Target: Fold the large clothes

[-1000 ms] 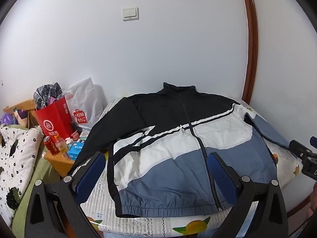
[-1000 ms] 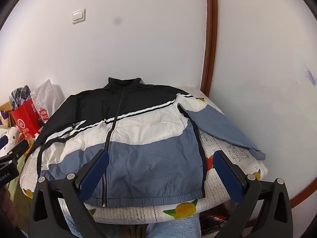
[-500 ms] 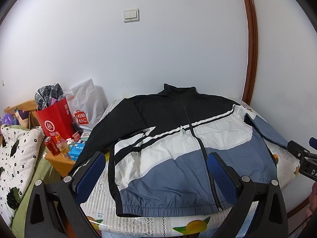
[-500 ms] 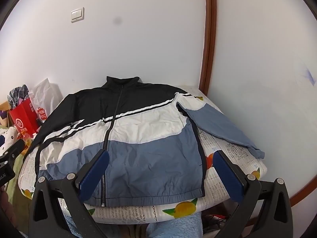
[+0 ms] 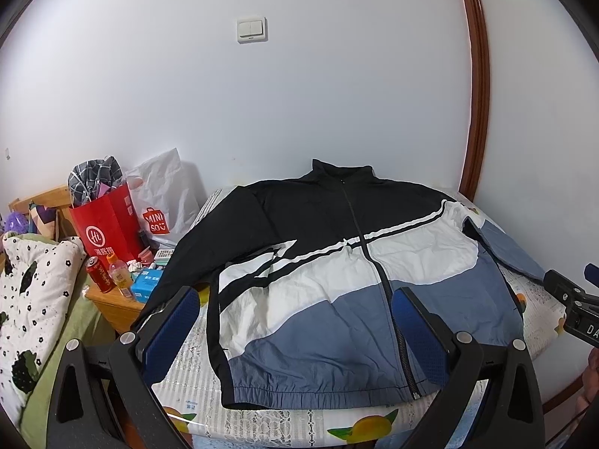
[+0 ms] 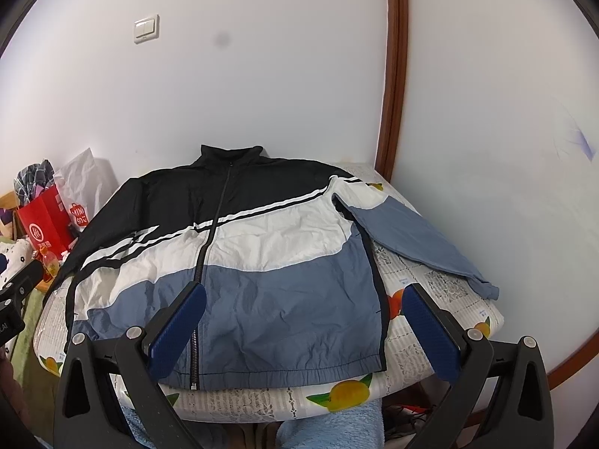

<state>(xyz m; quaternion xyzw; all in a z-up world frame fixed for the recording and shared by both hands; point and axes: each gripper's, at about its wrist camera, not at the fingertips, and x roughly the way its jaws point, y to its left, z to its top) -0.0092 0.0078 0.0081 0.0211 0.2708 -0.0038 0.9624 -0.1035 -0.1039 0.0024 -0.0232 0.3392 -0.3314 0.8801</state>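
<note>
- Left wrist view: the left gripper [image 5: 295, 321] is hovering over the near edge of the table [image 5: 284, 417], jaws spread wide and gripping nothing at all, blue pads facing each other.
- The jacket [image 5: 337, 284] is lying flat on the fruit-print tablecloth, zipped up, collar pointing at the white wall [image 5: 299, 93], hem toward the camera. Black on top, white in the middle, blue-grey at the bottom.
- Its black sleeve is trailing down the left side of the table, and the blue sleeve [image 5: 505, 247] is sticking out to the right.
- Off to the left a red paper bag [image 5: 106, 226] and a white Miniso bag [image 5: 161, 202] are sitting on a wooden nightstand [image 5: 116, 305], with a red can [image 5: 98, 268] and a small orange bottle [image 5: 120, 275] just beside each other in front of the red bag.
- A light switch [image 5: 251, 30] is showing on the wall, and the right gripper [image 5: 572, 303] is poking in at the right edge; can't tell its jaws from here.
- Right wrist view: the right gripper [image 6: 305, 331] is also hanging above the hem end of the jacket [image 6: 262, 262], jaws wide apart, nothing between them.
- The blue sleeve [image 6: 419, 243] is lying angled out over the tablecloth toward the table's right edge, cuff near the rim.
- A wooden trim strip [image 6: 393, 75] is running up the wall behind the table.
</note>
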